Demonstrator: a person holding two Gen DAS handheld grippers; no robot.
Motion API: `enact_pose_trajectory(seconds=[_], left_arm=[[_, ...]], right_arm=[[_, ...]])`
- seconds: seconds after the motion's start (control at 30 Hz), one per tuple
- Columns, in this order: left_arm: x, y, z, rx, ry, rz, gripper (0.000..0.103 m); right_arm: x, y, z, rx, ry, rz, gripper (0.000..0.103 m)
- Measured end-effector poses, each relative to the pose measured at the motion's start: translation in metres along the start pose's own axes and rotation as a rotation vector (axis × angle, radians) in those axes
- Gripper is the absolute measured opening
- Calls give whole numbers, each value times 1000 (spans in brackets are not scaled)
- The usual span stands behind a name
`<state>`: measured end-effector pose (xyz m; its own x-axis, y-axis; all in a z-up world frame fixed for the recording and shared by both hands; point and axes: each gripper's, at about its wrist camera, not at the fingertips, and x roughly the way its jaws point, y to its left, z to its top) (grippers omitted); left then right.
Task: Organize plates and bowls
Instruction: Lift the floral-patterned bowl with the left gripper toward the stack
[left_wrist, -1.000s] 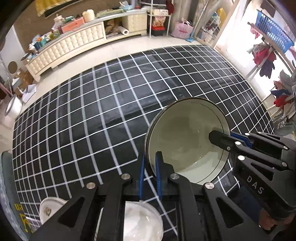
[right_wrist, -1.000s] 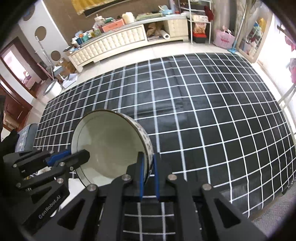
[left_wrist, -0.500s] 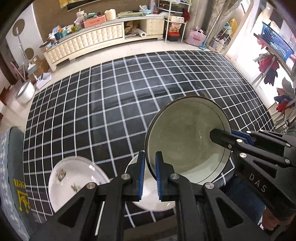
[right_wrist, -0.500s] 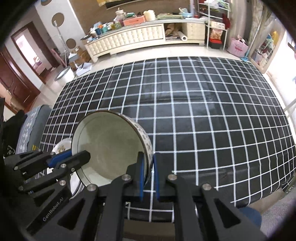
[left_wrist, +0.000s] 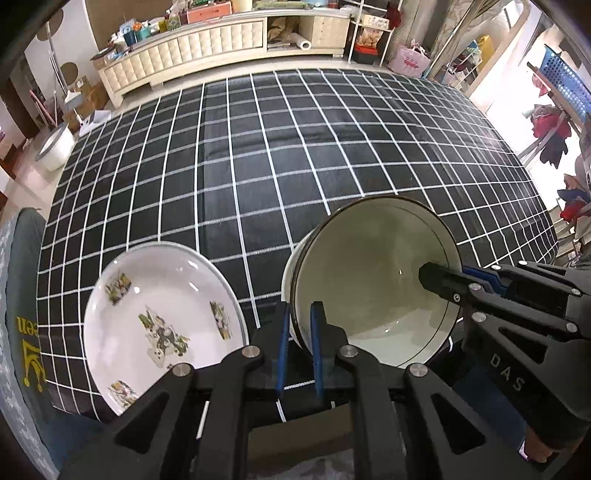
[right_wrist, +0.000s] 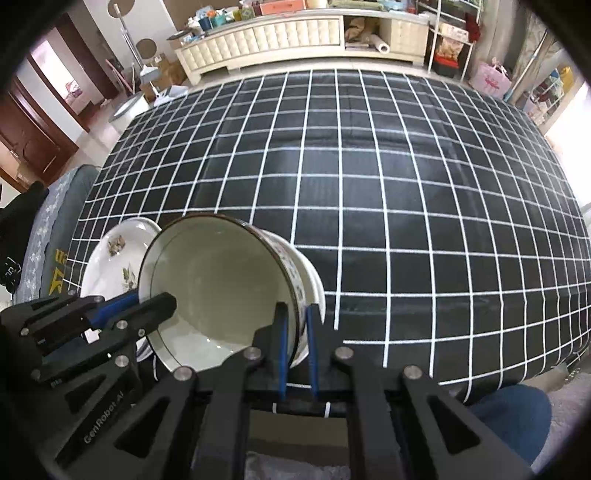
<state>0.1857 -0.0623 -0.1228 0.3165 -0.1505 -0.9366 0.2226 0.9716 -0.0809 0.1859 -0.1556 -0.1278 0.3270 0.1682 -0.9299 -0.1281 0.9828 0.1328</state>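
Both grippers were clamped on the rim of one bowl (left_wrist: 373, 280), held tilted above the near edge of the table covered by a black checked cloth (left_wrist: 295, 155). In the left wrist view the left gripper (left_wrist: 298, 332) pinched the bowl's rim at its left side, one blue-padded finger inside and one outside, while the right gripper (left_wrist: 443, 275) came in from the right and bit the opposite rim. This view looked straight into the bowl's plain pale inside with its dark rim line, and it showed most of a white plate (left_wrist: 159, 317) with small flower prints lying just to the left of the bowl on the cloth. The right wrist view showed what the other did not: the bowl's outer wall (right_wrist: 295, 273) with a patterned band below the rim, gripped there by the right gripper (right_wrist: 295, 332), and the left gripper (right_wrist: 159, 304) closed on the far rim. Here the plate (right_wrist: 114, 254) was half hidden behind the bowl. A pale edge showed just behind the bowl in both views; what it belonged to could not be told.
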Motion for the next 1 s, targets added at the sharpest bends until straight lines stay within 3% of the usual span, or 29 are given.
enact_pose_trajectory(seconds=[0.43,0.63,0.7,0.77,0.83,0.9,1.0], left_arm=[[24,10,-2,-17,25,-24,10],[19,17,-4,-18,-15,-28,10],[14,21,-3,-21,-32,-23,15],[9,25,-3,-26,-45,-22,23],[4,28,-2,-32,-56,-29,30],[-1,29,-1,-37,-67,-42,40],[0,30,1,-40,-66,-62,45]], right_arm=[[11,10,0,-47,25,-56,13],[7,16,-2,-87,-4,-78,21],[4,16,-3,-92,-8,-83,27],[-4,12,-4,-77,-27,-77,52],[-12,8,-4,-55,-56,-72,63],[-15,4,-5,-37,-67,-64,66],[-11,-3,-2,4,-52,-41,69]])
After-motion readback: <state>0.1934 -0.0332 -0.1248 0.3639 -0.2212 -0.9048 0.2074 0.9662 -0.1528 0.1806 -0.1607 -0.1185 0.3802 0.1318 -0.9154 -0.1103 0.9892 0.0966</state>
